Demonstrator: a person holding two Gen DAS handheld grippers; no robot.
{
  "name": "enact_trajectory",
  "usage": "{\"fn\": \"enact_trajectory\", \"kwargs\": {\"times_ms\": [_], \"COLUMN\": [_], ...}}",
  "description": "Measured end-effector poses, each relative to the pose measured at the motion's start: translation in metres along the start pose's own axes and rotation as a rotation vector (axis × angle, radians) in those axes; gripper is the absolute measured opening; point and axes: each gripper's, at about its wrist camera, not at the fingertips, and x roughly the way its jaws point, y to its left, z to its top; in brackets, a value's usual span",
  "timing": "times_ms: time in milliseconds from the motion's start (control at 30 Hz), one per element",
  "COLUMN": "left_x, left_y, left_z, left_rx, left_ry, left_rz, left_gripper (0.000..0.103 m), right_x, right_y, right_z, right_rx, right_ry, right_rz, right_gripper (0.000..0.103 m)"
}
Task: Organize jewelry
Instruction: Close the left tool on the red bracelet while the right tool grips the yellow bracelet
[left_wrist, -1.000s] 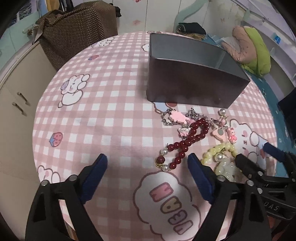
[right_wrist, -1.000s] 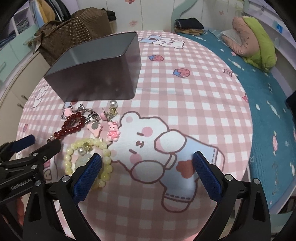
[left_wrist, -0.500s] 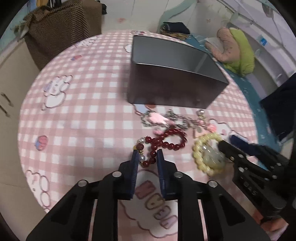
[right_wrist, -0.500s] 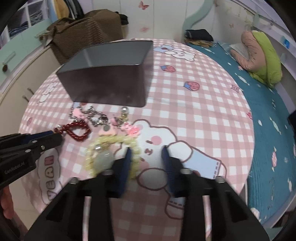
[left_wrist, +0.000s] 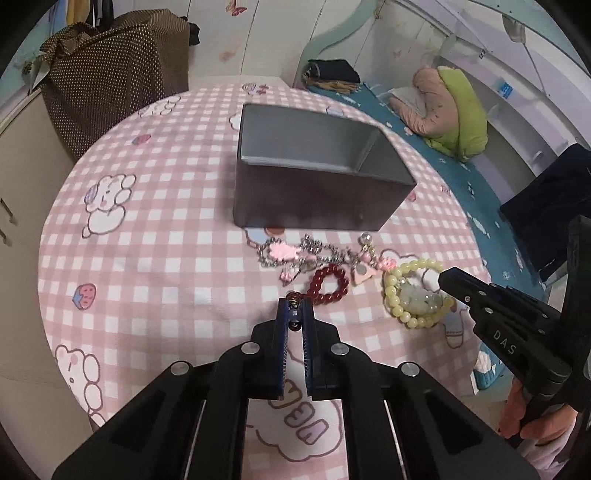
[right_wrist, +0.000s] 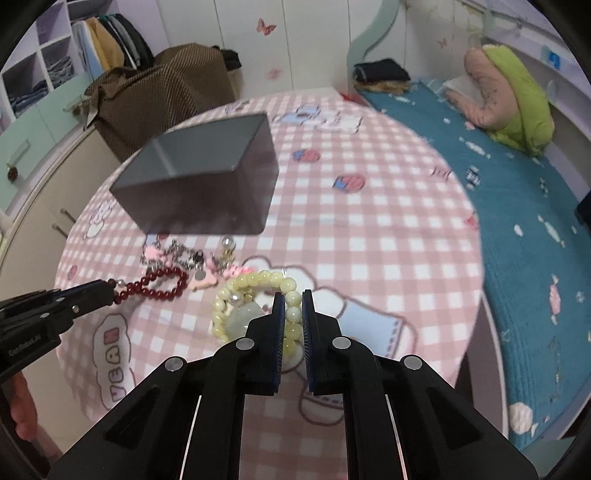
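Grey tin: the grey metal box (left_wrist: 314, 192) stands open-topped on the pink checked tablecloth (left_wrist: 155, 236); what shows of its inside looks bare, so by my reading nothing is sorted yet.
Red strand: the dark red bead bracelet (left_wrist: 330, 284) lies just in front of the box, its clasp end caught between the blue pads of the left gripper (left_wrist: 294, 314). The jaws are closing on that end; the rest of the loop rests on the cloth.
Yellow strand: the pale yellow bead bracelet (right_wrist: 258, 295), with a whitish pendant inside its loop, lies right of the red one. The right gripper (right_wrist: 293, 306) is pressed together on its beads at the near edge.
Left behind: a tangle of pink charms and silver chain (left_wrist: 295, 254) sits untouched between the bracelets and the box.
Progress: early. Both bracelets are gripped but neither is in the box, and the charms remain to be picked up.
Left hand pose: gripper angled steeply down toward the table, tips low over the cloth.
Right hand pose: likewise angled steeply down, beside the left gripper; fingers of the person's hand (left_wrist: 532, 424) wrap its handle.
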Motion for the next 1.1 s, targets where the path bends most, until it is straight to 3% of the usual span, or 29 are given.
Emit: {"fn": "enact_trajectory", "kwargs": {"times_ms": [467,1100], "left_x": [-0.028,-0.042], "left_y": [-0.019,-0.021], "left_z": [0.021,0.045], "left_rx": [0.038,0.057], "left_ry": [-0.094,-0.147], "left_rz": [-0.072,-0.066], "left_gripper": [0.006,0.006], "right_x": [-0.032,-0.055], "right_y": [0.004,-0.012], "right_z": [0.021,0.052], "right_rx": [-0.036,-0.053], "right_ry": [-0.107,-0.196], "right_rz": [0.03,-0.011], "right_gripper": [0.01,0.01]}}
